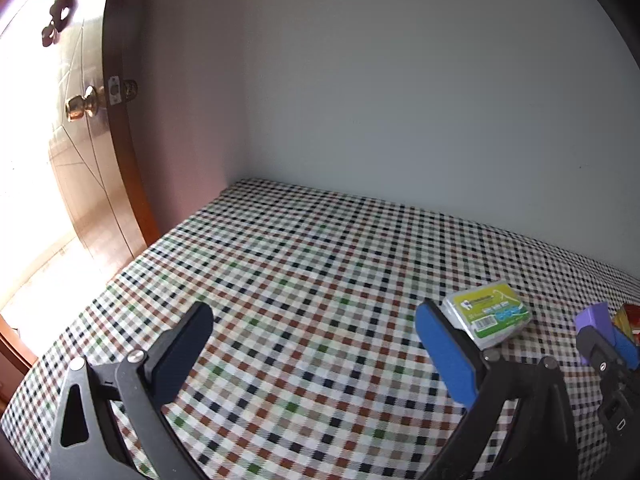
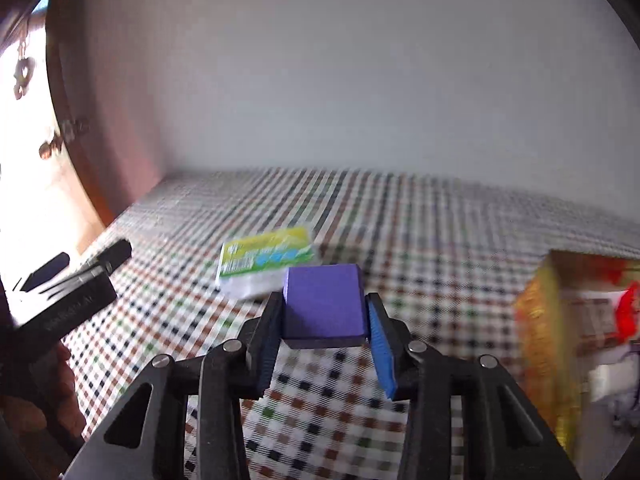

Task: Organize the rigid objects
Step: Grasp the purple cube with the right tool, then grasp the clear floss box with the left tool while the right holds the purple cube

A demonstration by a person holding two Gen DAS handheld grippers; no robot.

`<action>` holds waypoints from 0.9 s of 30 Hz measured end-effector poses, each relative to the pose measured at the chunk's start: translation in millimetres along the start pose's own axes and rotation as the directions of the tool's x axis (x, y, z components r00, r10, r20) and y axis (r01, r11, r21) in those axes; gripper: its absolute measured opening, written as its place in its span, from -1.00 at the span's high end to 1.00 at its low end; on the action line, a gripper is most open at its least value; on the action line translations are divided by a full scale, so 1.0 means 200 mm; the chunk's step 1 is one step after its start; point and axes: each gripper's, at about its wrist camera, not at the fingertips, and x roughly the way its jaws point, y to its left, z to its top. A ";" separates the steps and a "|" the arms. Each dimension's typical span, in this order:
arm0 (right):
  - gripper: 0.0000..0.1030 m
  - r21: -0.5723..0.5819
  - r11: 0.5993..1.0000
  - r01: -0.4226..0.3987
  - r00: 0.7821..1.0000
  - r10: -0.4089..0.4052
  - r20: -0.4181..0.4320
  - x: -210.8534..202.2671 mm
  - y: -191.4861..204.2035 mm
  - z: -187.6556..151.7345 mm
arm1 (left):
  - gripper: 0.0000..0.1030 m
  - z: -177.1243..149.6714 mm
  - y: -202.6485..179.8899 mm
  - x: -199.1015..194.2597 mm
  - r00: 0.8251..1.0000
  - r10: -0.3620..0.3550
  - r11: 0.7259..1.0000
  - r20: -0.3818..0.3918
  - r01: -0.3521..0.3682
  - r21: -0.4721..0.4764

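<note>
My right gripper (image 2: pixel 324 308) is shut on a purple block (image 2: pixel 324 304) and holds it above the checked tablecloth (image 2: pixel 420 240). The block also shows at the right edge of the left wrist view (image 1: pixel 596 318), held in the right gripper (image 1: pixel 606 340). A small green and yellow box (image 1: pixel 488 314) lies flat on the cloth, just beyond my left gripper's right finger; in the right wrist view the box (image 2: pixel 266 264) lies just behind the block. My left gripper (image 1: pixel 316 320) is open and empty, low over the cloth, and shows at the left of the right wrist view (image 2: pixel 80 260).
A yellow and red carton (image 2: pixel 576 332) stands at the right, close to the right gripper, blurred. A grey wall (image 1: pixel 400 100) runs along the table's far edge. A wooden door (image 1: pixel 84 100) with a brass knob stands left of the table.
</note>
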 end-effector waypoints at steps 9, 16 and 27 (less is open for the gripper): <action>0.16 0.058 0.995 0.081 0.982 -0.090 0.167 -0.22 -0.15 -0.01 | -0.99 0.05 -0.45 0.06 0.998 -0.061 0.993 -0.028 0.064 0.104; 0.16 0.053 0.994 0.100 0.971 -0.109 0.214 -0.31 -0.20 0.00 | -0.99 0.05 -0.70 0.30 0.983 -0.029 0.996 -0.181 0.044 0.078; 0.16 0.068 0.994 0.091 0.980 -0.101 0.170 -0.23 -0.20 0.02 | -0.81 0.04 -0.74 0.49 0.951 -0.001 0.999 -0.309 0.015 0.043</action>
